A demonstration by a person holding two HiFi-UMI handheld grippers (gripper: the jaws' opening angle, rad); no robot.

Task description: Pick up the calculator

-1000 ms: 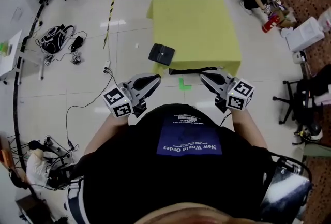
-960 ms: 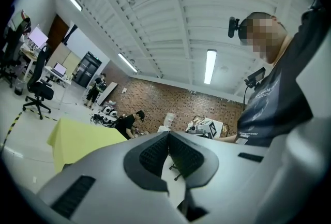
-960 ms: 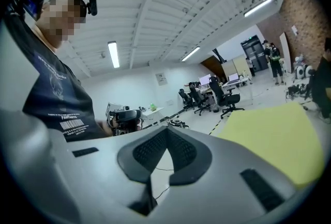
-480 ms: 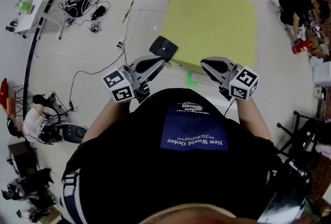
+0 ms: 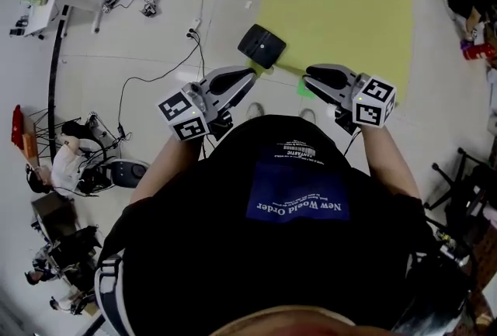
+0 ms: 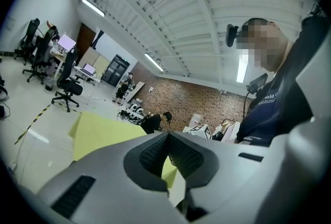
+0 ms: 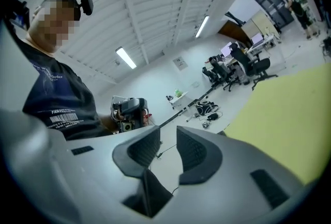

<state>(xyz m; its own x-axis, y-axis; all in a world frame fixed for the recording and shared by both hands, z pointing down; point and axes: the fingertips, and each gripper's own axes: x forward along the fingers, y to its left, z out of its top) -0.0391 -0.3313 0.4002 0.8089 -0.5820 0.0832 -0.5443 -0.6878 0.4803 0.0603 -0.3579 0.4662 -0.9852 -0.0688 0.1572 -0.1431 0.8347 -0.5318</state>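
Presently left gripper [image 5: 248,74] pressed together, right gripper [image 5: 309,73] just opening, empty, near yellow table [image 5: 342,1] edge.

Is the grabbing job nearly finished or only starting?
Only starting. Done: nothing; both grippers empty. In hand: the left gripper is shut, the right gripper has just been opening its jaws, both aimed at the yellow table. Left: find and grip the calculator; the dark thing by the table's corner might be it.

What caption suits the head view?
Person in a black T-shirt aims grey left gripper and right gripper at a yellow-green table; the right jaws, empty, have just been opening.
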